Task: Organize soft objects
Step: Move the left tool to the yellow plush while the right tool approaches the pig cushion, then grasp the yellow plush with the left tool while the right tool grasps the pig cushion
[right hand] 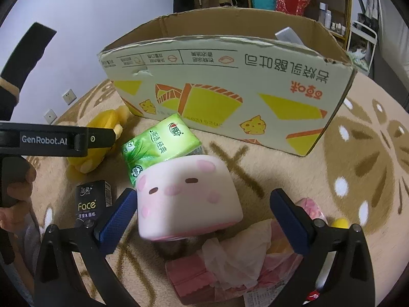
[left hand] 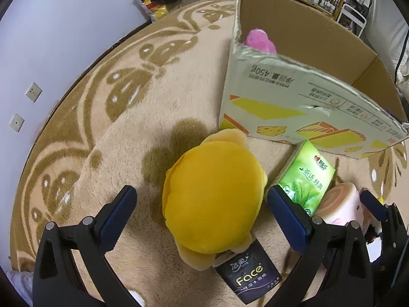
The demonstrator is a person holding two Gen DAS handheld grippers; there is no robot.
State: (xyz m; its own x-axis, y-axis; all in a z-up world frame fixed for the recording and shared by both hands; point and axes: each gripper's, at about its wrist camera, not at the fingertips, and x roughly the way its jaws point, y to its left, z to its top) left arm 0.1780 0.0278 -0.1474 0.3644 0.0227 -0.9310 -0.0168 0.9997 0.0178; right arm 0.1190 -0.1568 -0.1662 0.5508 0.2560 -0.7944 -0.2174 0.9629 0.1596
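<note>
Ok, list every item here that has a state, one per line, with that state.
Left gripper: open, straddling the yellow plush, not gripping.
Right gripper: open around the pink-and-white plush.
Cardboard box: open-topped, upright; pink toy inside.
Green tissue pack: sealed, lying on the rug.
Black tissue pack: sealed, upright.
Pink tissue pack: opened, tissue sticking out.

**Plush, film and cardboard on a shaggy rug**

The yellow plush toy (left hand: 213, 199) is showing smooth, matt fabric. The green tissue pack (right hand: 158, 144) is gleaming in glossy plastic film. The cardboard box (right hand: 230, 89) is looking matt, its edge torn rough. The rug (left hand: 143, 102) is lying thick and fuzzy.
</note>
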